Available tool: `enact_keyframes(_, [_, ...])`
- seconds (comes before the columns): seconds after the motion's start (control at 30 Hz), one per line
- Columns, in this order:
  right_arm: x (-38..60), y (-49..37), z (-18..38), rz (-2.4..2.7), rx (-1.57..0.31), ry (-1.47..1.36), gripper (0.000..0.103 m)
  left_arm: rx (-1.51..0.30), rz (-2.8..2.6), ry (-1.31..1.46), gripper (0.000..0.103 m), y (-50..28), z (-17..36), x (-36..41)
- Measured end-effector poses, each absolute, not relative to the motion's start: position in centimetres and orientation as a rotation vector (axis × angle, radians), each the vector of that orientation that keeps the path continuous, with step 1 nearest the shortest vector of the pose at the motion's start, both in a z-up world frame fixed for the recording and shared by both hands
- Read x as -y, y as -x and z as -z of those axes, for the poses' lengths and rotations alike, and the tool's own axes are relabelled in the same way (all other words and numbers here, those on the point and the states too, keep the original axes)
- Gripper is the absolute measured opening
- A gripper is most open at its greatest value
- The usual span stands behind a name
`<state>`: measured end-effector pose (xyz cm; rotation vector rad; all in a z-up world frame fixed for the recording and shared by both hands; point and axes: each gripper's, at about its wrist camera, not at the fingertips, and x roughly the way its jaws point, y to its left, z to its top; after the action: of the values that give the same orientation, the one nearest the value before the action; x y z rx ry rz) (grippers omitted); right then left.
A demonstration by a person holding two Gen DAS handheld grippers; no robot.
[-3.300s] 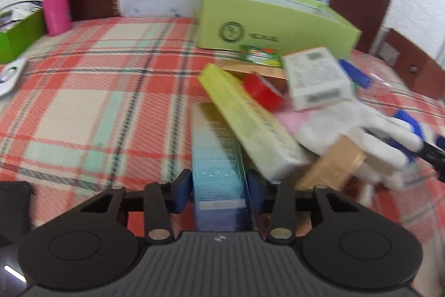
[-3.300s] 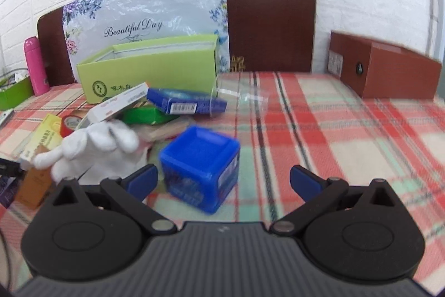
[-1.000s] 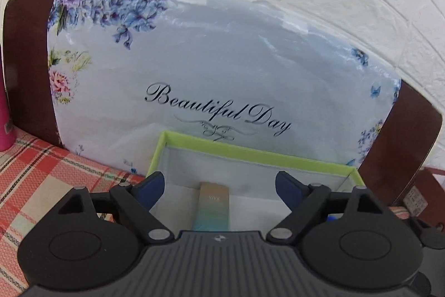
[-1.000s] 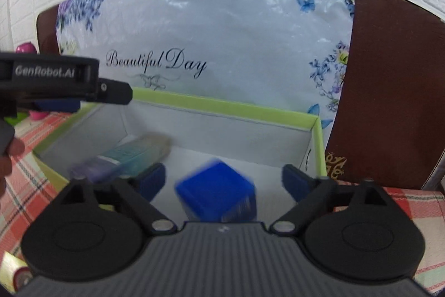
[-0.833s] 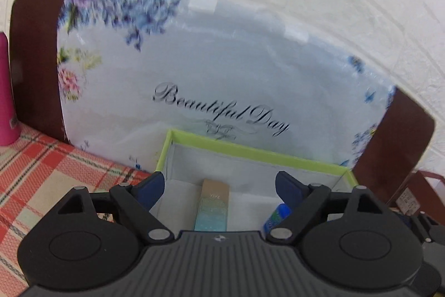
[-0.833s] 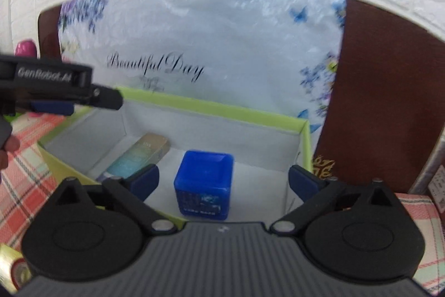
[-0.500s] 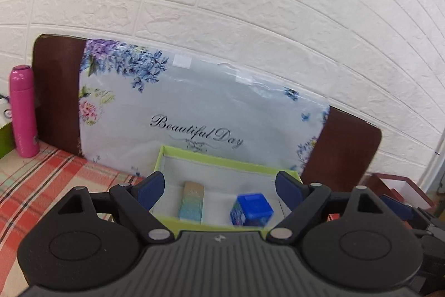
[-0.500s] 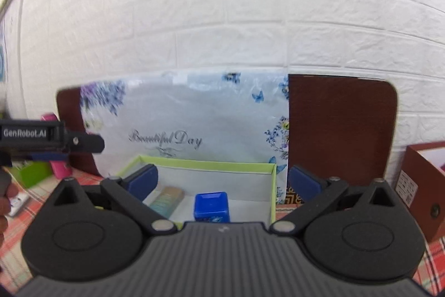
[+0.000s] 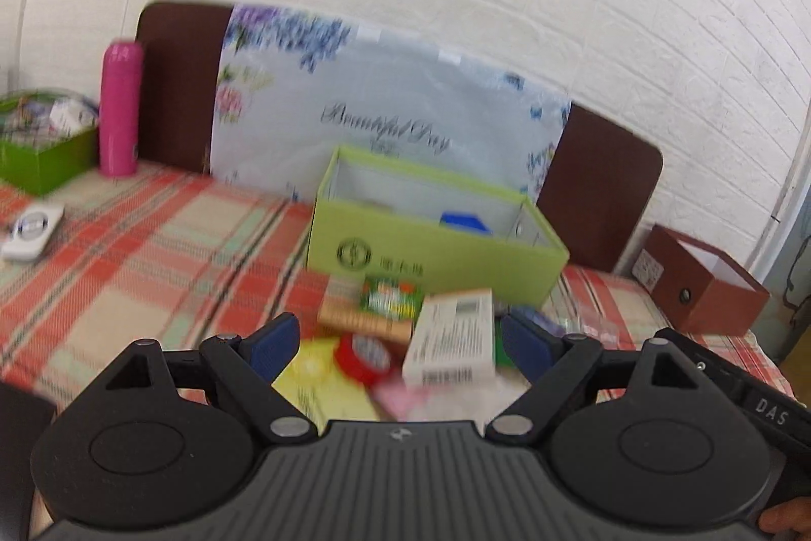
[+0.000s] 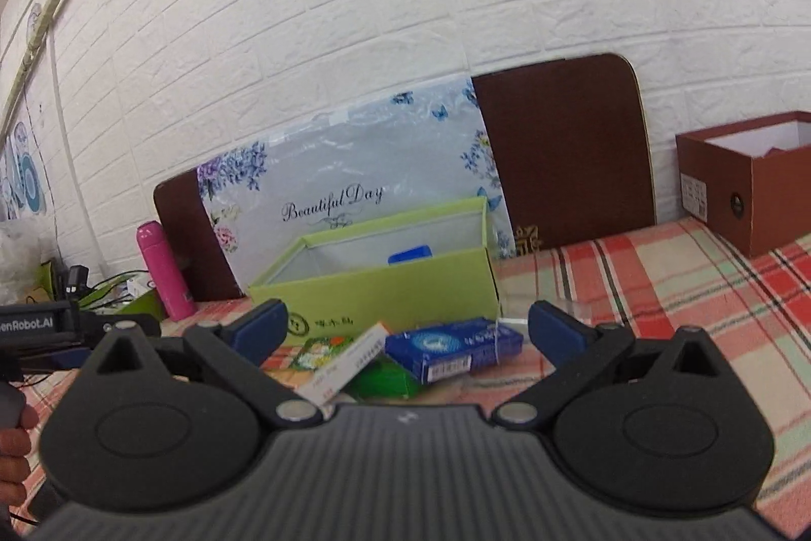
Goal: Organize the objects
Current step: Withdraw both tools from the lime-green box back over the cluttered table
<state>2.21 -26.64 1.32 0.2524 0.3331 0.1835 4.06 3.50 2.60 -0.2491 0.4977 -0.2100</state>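
A lime-green open box [image 9: 431,244] [image 10: 385,287] stands at the back of the plaid table, with the top of a blue cube [image 9: 465,222] [image 10: 409,255] showing inside it. In front of it lies a heap: a white barcode carton [image 9: 453,335] [image 10: 349,361], a red tape roll [image 9: 362,356], a yellow box [image 9: 324,381], a small green packet [image 9: 391,296], a dark blue carton [image 10: 453,346] and a green pack [image 10: 380,379]. My left gripper [image 9: 400,346] is open above the heap, holding nothing. My right gripper [image 10: 405,328] is open too, back from the box.
A pink bottle [image 9: 120,107] [image 10: 164,269] and a green bin [image 9: 43,140] stand at the back left, a white device [image 9: 33,229] near them. A brown box [image 9: 709,282] [image 10: 750,181] sits at the right. A floral board [image 9: 390,120] leans on the wall.
Both grippers have drawn back from over the green box and now face the heap in front of it. The blue cube and the slim pastel box stay inside the box.
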Motion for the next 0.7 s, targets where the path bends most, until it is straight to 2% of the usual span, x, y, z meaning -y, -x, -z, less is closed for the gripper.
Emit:
enact_keyframes(0.27, [25.3,0.2,3.9,-0.117,-0.478,-0.125,0.102,-0.576,0.323,0.181,0.090,-1.5,1.7,-4.3])
enact_keyframes(0.43, [25.7,0.0,4.2,-0.088,-0.498,-0.140,0.097,-0.617,0.370,0.167,0.090,-1.7,2.8,-4.6])
enact_keyframes(0.53, [25.7,-0.3,4.3,-0.094,-0.516,-0.129,0.089,-0.595,0.406,0.165,0.089,-2.5,2.7,-4.5])
enact_keyframes(0.7, [25.7,-0.4,4.6,-0.108,-0.542,-0.134,0.078,-0.645,0.432,0.060,0.073,-4.4,3.8,-3.3])
